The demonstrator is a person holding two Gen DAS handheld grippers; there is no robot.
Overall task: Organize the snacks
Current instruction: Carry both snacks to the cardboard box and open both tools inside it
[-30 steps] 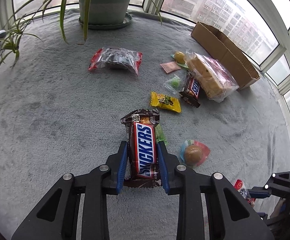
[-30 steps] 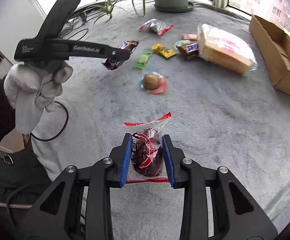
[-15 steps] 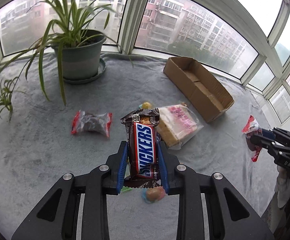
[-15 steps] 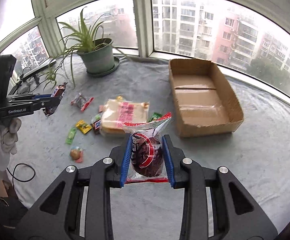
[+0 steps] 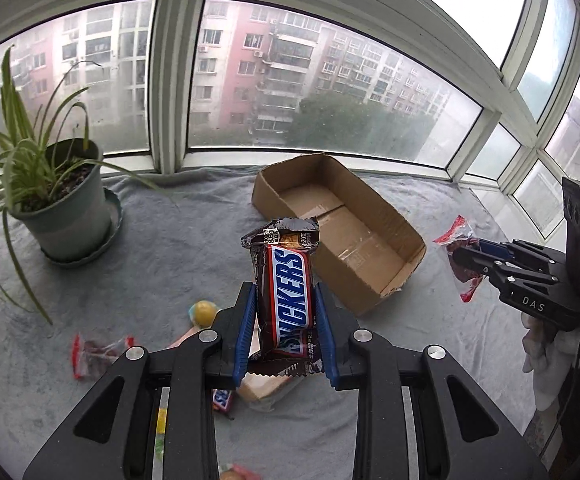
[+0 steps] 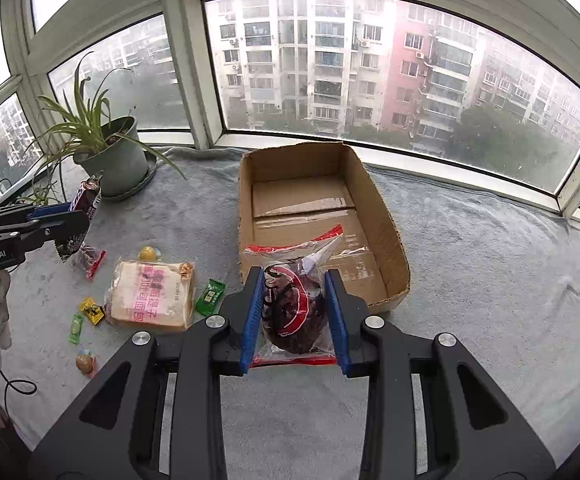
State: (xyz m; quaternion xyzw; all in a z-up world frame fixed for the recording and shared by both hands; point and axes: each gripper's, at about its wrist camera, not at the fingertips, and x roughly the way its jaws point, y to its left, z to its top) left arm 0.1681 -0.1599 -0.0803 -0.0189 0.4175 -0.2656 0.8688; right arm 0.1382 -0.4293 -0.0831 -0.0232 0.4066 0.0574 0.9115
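The left gripper is clamped on a Snickers bar, its blue pads pressing the wrapper's two long sides so the bar stands upright in the air above the grey blanket. The right gripper is clamped the same way on a clear red-edged packet with a dark snack inside, held up just in front of the near end of the open cardboard box, which is empty and lies toward the window edge of the blanket. Left of the box lie a bagged bread loaf, a green candy, a yellow candy, a small red-edged packet and other small sweets. A potted plant stands at the far left corner by the window.
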